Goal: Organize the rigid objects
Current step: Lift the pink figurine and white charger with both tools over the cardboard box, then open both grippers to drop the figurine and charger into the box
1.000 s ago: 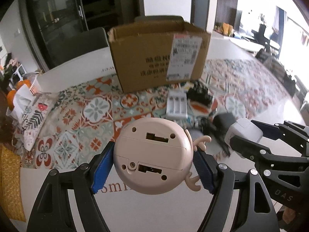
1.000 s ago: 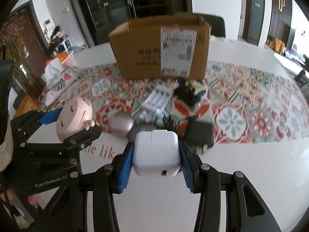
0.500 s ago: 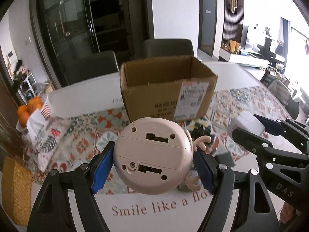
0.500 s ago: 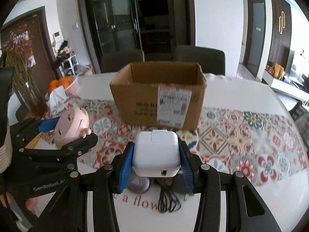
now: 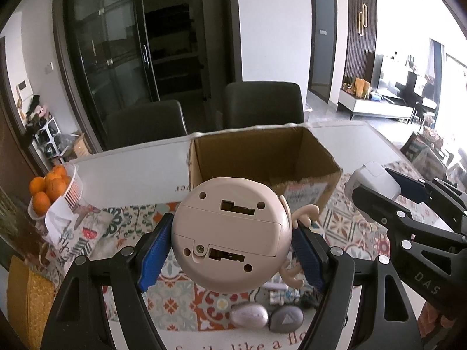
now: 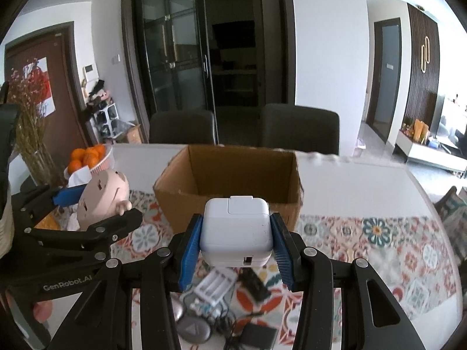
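Left gripper (image 5: 230, 258) clamped on a round pink toy (image 5: 230, 233) — flat underside with its slots and screw faces the camera, antler-like bits stick out to the toy's right side. Blue fingers (image 5: 153, 255) press both flanks, roughly half spread. Toy is held in the air above the patterned runner (image 5: 140, 221), just short of the near wall of the open cardboard box (image 5: 262, 157).

Right gripper (image 6: 236, 250) closed on a white charger block (image 6: 236, 230) — squarish, no clear long axis, port side toward the camera, folded-prong face up. Narrow spread, pads on both sides. It hangs in front of the box's near rim.

Box mouth faces up and looks empty. Below on the desk (image 6: 350, 175): battery holder (image 6: 217, 284), two grey pebble-shaped items, black adapter with cable. Orange basket (image 5: 58, 186) sits at the desk's left edge, well apart.
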### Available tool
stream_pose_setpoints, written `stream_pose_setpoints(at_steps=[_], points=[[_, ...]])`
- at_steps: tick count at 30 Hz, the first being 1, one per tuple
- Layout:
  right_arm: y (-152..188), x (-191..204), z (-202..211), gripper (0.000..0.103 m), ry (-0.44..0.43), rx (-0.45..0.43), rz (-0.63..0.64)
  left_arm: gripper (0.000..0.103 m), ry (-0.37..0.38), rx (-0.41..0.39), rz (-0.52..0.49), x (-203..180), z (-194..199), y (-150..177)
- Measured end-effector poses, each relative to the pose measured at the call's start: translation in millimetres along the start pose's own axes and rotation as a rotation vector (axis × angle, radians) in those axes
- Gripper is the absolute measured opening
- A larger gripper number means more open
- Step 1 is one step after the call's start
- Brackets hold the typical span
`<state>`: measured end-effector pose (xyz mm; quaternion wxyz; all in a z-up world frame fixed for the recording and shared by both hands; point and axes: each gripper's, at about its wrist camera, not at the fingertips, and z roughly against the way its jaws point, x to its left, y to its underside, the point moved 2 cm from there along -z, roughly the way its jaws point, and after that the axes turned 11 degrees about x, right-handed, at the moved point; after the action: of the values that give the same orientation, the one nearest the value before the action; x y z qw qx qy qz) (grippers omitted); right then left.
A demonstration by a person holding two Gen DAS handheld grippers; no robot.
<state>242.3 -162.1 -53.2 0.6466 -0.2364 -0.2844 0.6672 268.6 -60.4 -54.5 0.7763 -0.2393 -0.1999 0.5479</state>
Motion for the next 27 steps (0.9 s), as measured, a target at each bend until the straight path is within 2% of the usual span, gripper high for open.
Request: stream_pose_setpoints(at_steps=[12, 19, 27], points=[[-48, -10, -11, 0.046, 0.002, -0.033, 0.013, 0.078, -0.02, -0.043, 0.005, 9, -7, -47], [-73, -13, -27, 0.046, 0.021, -0.009, 0.033, 0.078, -0.002, 0.005, 0.023, 13, -29, -72], [-90, -22, -61, 0.046, 0.028, 0.08, 0.059, 0.078, -0.019, 0.082, 0.031, 17, -65, -89]])
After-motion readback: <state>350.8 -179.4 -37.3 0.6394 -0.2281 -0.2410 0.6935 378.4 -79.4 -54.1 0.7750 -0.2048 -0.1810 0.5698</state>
